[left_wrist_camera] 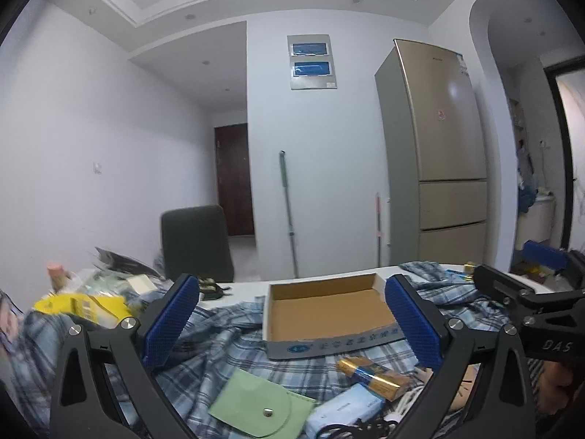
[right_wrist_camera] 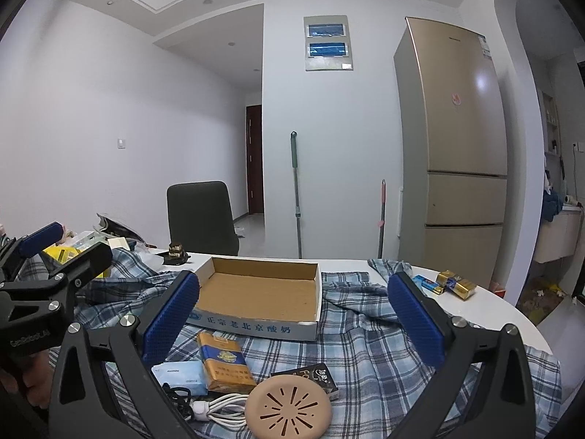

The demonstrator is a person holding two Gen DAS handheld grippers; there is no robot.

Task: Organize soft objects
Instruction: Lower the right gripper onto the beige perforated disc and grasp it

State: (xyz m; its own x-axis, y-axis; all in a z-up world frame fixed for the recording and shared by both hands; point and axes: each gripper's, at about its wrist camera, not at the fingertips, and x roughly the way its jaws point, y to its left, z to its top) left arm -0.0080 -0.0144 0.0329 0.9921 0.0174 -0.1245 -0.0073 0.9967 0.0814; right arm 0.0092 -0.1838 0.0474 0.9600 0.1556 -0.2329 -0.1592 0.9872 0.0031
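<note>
A blue plaid cloth (left_wrist_camera: 226, 344) lies rumpled over the white table, also in the right wrist view (right_wrist_camera: 365, 344). An empty cardboard tray (left_wrist_camera: 325, 311) sits on it, also in the right wrist view (right_wrist_camera: 259, 292). A green felt pouch (left_wrist_camera: 256, 402) and a blue tissue pack (left_wrist_camera: 343, 409) lie near my left gripper (left_wrist_camera: 292, 325), which is open and empty above the cloth. My right gripper (right_wrist_camera: 292, 325) is open and empty above a tan round pad (right_wrist_camera: 289, 406), an orange cigarette box (right_wrist_camera: 223, 362) and a white cable (right_wrist_camera: 223, 406).
A yellow package (left_wrist_camera: 84, 307) and clutter sit at the left. Gold boxes (right_wrist_camera: 455, 283) lie at the table's right edge. A dark chair (right_wrist_camera: 201, 219) stands behind the table; a fridge (right_wrist_camera: 457, 146) and mops (right_wrist_camera: 296, 194) are by the wall.
</note>
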